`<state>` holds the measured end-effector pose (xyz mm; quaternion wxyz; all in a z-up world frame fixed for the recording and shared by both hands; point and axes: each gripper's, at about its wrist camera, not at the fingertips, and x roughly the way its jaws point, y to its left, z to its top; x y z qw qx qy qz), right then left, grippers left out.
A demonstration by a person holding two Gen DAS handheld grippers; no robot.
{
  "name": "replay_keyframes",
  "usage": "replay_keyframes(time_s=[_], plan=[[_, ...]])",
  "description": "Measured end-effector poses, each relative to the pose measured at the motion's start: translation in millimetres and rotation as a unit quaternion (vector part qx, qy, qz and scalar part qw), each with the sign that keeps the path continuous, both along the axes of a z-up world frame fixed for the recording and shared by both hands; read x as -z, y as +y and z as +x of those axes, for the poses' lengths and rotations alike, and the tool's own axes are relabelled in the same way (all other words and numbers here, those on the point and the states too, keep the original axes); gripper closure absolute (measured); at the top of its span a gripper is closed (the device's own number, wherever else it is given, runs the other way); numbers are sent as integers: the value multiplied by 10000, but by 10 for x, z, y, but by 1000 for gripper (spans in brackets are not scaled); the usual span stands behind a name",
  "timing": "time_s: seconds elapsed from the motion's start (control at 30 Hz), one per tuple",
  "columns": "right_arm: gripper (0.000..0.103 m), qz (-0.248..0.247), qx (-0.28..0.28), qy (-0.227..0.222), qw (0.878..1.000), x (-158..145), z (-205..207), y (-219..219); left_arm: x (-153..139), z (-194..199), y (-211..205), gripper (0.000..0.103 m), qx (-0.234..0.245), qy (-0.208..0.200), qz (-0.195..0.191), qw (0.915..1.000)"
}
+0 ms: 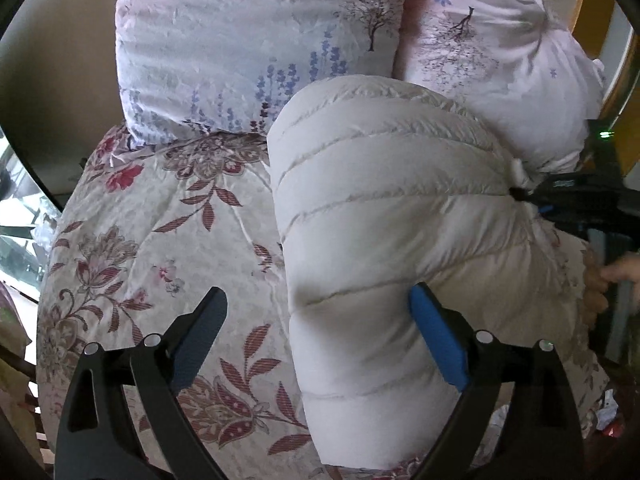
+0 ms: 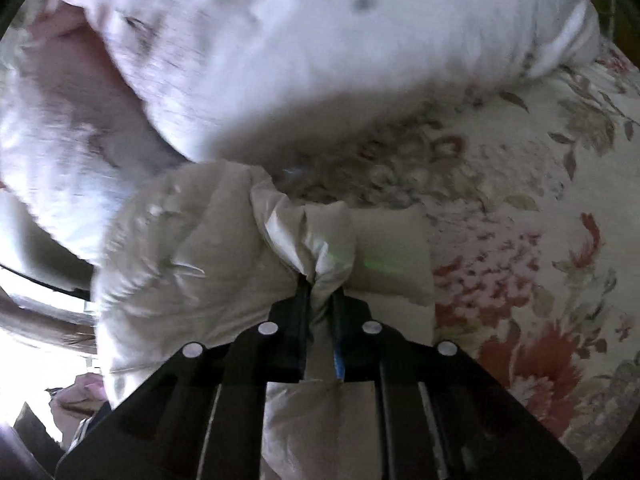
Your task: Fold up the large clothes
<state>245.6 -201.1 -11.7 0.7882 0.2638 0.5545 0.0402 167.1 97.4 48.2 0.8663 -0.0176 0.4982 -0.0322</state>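
Observation:
A cream quilted down jacket [image 1: 384, 240] lies bunched on a floral bedspread [image 1: 160, 240]. My left gripper [image 1: 316, 312] is open, its jaws wide apart just above the jacket's near end, the blue pad [image 1: 438, 344] against the fabric and the other finger over the bedspread. My right gripper [image 2: 322, 280] is shut on a pinched fold of the jacket [image 2: 200, 248]. It also shows in the left wrist view [image 1: 520, 194], clamping the jacket's far right edge.
Two pale floral pillows [image 1: 248, 48] [image 1: 500, 60] lean at the head of the bed behind the jacket. One pillow [image 2: 320, 40] looms close over the right gripper. The bedspread [image 2: 520, 220] extends to the right. A hand [image 1: 612, 276] holds the right gripper's handle.

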Motion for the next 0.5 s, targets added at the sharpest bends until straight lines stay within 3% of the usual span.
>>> replay_keyframes(time_s=[0.1,0.17,0.33,0.5], plan=[[81,-181,-152,145,9996,14,31,32,2,-2,-49,9,37,27,77,10000],[68,-236,-166,23,9996,-119,-45,-3,5,-10,-71,9,69,44,110,9999],[67,-124,-580,-698,9958,-534,-449,10,-4,-78,-126,9,186,52,255,9995],[70,-218,-1635,-1043,9808,-737,-1002,325,-53,-207,-191,9,279,40,366,9989]])
